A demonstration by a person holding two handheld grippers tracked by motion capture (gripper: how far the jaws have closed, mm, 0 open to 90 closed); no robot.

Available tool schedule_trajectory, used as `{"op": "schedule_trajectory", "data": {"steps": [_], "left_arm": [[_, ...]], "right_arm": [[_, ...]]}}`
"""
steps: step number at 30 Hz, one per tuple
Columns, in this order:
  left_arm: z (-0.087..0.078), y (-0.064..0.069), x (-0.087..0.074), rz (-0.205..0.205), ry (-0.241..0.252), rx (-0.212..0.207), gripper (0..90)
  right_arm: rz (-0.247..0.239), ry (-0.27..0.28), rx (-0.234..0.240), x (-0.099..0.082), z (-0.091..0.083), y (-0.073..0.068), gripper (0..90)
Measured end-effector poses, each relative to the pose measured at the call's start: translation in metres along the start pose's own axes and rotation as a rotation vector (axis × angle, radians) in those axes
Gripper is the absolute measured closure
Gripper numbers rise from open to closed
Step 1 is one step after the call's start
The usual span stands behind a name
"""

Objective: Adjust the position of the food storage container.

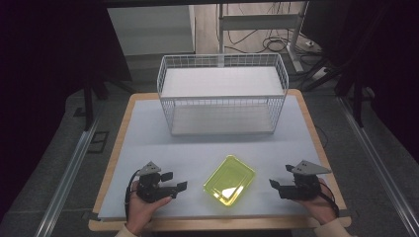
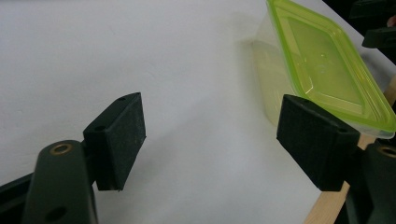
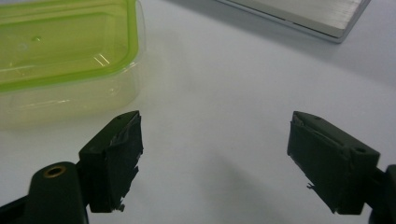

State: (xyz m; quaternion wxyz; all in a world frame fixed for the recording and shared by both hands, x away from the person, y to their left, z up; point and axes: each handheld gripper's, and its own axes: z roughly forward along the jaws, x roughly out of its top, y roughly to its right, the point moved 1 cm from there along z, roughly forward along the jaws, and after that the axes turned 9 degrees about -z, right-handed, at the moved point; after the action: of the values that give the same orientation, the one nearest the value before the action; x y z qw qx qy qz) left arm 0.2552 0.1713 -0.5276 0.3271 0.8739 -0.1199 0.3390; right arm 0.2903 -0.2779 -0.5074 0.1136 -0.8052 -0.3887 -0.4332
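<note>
Hands low in the frame: at lower left our left gripper (image 1: 174,183) rests with jaws wide and empty; at lower centre the lidded yellow-green container (image 1: 230,180) lies skewed on the table (image 1: 148,148); at lower right our right gripper (image 1: 274,183) gapes too. Behind stands the wire basket (image 1: 222,94). We judge a one-sided nudge could spin the skewed box.

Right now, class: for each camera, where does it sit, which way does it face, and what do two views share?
High view: above the near edge, facing forward and down on the table, wire basket, both hands.
Left gripper view: on the left gripper, open fingers toward the green-lidded box.
Right gripper view: on the right gripper, open.
All share the box.
</note>
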Motion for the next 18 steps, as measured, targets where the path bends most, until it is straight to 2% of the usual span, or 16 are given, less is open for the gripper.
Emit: {"op": "schedule_trajectory", "data": {"steps": [4, 6, 10, 13, 15, 18], "left_arm": [[0.0014, 0.0028, -0.0001, 0.011, -0.004, -0.002, 23.5], [0.0021, 0.0038, -0.0004, 0.017, -0.008, -0.005, 23.5], [0.0021, 0.0025, -0.0006, 0.01, -0.009, -0.005, 23.5], [0.0015, 0.0016, -0.0002, 0.008, -0.007, -0.004, 23.5], [0.0015, 0.0018, -0.0002, 0.009, -0.006, -0.004, 23.5], [0.0016, 0.0024, -0.0004, 0.01, -0.007, -0.006, 23.5]], "right_arm": [[0.001, -0.006, 0.014, 0.0001, -0.003, -0.0014, 22.7], [-0.016, -0.015, 0.026, 0.0008, -0.0041, -0.003, 25.6], [-0.05, -0.031, 0.066, 0.0048, -0.0052, -0.006, 37.3], [-0.052, -0.045, 0.091, 0.0065, -0.0068, -0.0061, 48.6], [-0.054, -0.047, 0.096, 0.0069, -0.0077, -0.0057, 51.5], [-0.042, -0.049, 0.101, 0.0075, -0.0099, -0.0038, 63.2]]}}
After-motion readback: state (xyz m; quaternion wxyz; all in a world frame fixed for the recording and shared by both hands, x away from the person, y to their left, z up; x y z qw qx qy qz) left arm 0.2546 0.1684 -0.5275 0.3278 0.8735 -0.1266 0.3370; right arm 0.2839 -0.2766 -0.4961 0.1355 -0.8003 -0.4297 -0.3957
